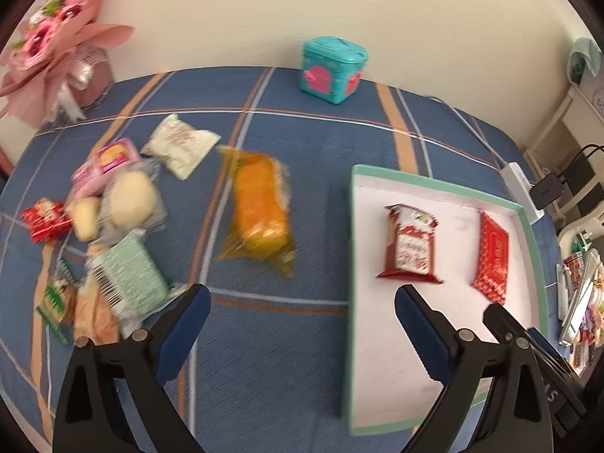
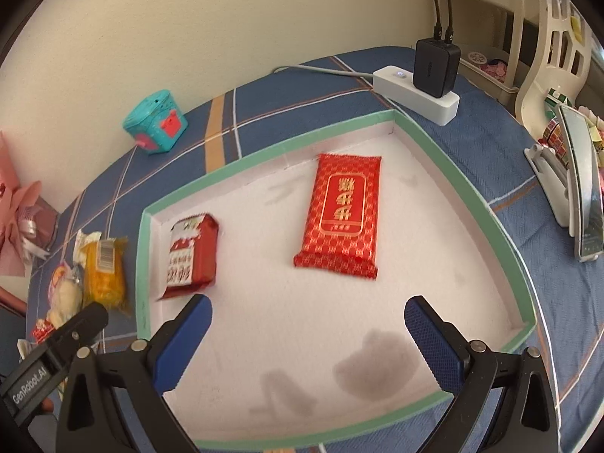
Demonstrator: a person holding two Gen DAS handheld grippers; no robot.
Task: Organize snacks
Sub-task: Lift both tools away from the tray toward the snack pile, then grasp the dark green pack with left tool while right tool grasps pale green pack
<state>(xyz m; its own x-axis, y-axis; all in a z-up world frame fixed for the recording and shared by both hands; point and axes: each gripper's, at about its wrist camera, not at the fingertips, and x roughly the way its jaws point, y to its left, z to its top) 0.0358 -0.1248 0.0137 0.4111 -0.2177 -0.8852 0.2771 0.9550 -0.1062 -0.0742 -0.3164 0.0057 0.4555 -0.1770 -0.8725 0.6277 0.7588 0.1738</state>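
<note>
A shallow white tray with a green rim [image 1: 434, 183] [image 2: 264, 158] lies on the blue plaid cloth. Two packets rest in it: a red-and-white one [image 1: 411, 245] [image 2: 190, 255] and a flat red one with gold print [image 1: 490, 256] [image 2: 341, 215]. My left gripper [image 1: 302, 298] is open and empty, straddling the tray's left rim over the cloth. My right gripper [image 2: 307, 309] is open and empty above the tray floor, just short of the flat red packet. An orange wrapped cake [image 1: 260, 204] [image 2: 104, 264] lies left of the tray, beside a pile of several mixed snacks [image 1: 113, 219].
A teal tin box [image 1: 334, 70] [image 2: 154, 122] stands at the back by the wall. A pink bouquet [image 1: 56, 45] fills the far left corner. A white power strip with a black charger [image 2: 419, 88] sits behind the tray. A phone on a stand [image 2: 581, 188] is at right.
</note>
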